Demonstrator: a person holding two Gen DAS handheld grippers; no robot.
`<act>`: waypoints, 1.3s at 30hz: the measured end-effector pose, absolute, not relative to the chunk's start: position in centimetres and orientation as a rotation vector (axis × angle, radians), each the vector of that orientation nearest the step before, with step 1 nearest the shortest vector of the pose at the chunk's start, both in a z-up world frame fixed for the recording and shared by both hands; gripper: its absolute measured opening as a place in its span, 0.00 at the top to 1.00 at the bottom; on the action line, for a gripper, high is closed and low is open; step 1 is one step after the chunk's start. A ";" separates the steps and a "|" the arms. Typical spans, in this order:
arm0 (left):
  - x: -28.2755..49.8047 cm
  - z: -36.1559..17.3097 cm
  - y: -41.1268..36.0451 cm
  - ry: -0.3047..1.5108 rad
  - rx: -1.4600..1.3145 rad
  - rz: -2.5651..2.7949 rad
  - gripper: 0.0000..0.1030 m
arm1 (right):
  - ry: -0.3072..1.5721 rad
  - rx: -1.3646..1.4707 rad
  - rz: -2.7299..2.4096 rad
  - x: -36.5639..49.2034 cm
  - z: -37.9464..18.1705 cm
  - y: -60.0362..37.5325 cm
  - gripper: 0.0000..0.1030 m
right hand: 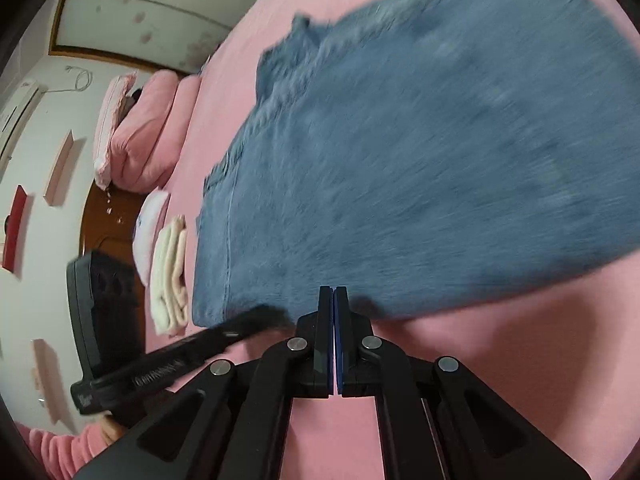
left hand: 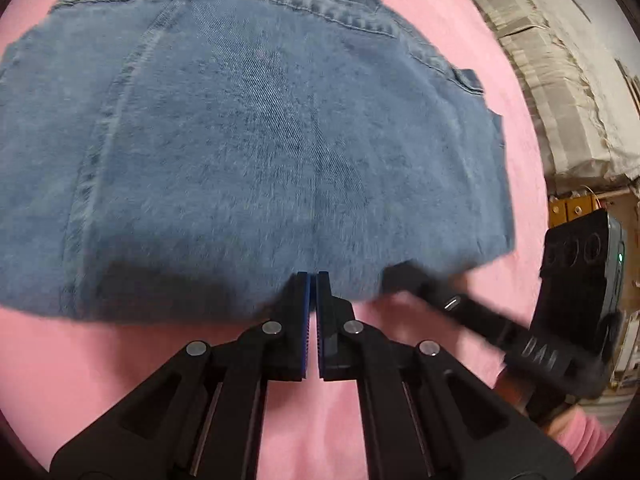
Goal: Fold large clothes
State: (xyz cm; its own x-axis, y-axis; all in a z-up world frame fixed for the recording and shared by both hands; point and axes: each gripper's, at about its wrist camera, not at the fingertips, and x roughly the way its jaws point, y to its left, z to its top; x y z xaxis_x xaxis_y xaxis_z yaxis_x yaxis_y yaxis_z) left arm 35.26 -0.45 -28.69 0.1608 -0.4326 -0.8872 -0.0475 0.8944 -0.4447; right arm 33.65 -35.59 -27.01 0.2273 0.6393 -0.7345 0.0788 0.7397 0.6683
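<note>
Right ahead of the left tool (left hand: pixel 312 280) lies a blue denim garment (left hand: pixel 256 152), spread across a pink bed (left hand: pixel 120 352) and folded at least once, with stitched seams and a waistband-like edge at its far side. The left tool's two black fingers stand almost together, only a thin slit between their blue pads, and their tips meet the garment's near edge; whether any cloth is pinched in that slit cannot be told. Just to the right of this tool, the right tool (left hand: pixel 404 276) reaches in from the side, blurred, its tip at or under the same near edge.

From the right wrist view, the right tool (right hand: pixel 333 292) also has its fingers drawn nearly closed, a narrow gap showing between the pads, the tips at the hem of the denim garment (right hand: pixel 420 160), which fills the space ahead and to the right and is heavily smeared by motion. Whether it grips the fabric cannot be told. To the left of this tool the left tool (right hand: pixel 264 318) comes in low, its tip touching the garment's near corner. Further left, beyond that tool, a folded cream towel (right hand: pixel 170 276) rests on the bed (right hand: pixel 480 360), and pink pillows (right hand: pixel 140 128) are stacked near a wooden headboard (right hand: pixel 108 216)
</note>
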 end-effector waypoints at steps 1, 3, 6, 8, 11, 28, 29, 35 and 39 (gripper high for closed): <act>36.1 -29.2 -0.6 1.381 -0.438 -0.280 0.99 | 1.322 0.674 0.435 34.2 -27.9 -34.8 1.00; 38.4 -29.9 -0.4 1.359 -0.488 -0.265 0.99 | 1.351 0.669 0.452 35.2 -29.5 -33.5 1.00; 42.4 -30.3 -0.7 1.306 -0.466 -0.231 0.99 | 1.332 0.716 0.462 38.6 -30.8 -32.5 1.00; 44.5 -30.8 -0.9 1.281 -0.440 -0.232 0.99 | 1.310 0.729 0.476 41.1 -31.5 -32.0 1.00; 48.1 -30.9 -0.8 1.247 -0.427 -0.213 0.99 | 1.268 0.716 0.447 45.4 -32.3 -32.1 1.00; 47.2 -30.2 17.3 1.060 -0.532 0.309 0.99 | 1.061 0.684 0.113 50.5 -30.3 -50.4 1.00; 46.9 -29.9 17.7 1.066 -0.540 0.320 0.99 | 1.035 0.671 0.040 50.0 -29.8 -51.9 1.00; 43.8 -26.6 13.8 1.082 -0.646 0.192 0.99 | 0.986 0.709 0.013 46.9 -26.6 -51.5 1.00; 42.2 -26.8 5.7 1.192 -0.717 -0.081 0.99 | 1.089 0.772 0.302 45.5 -27.3 -42.0 1.00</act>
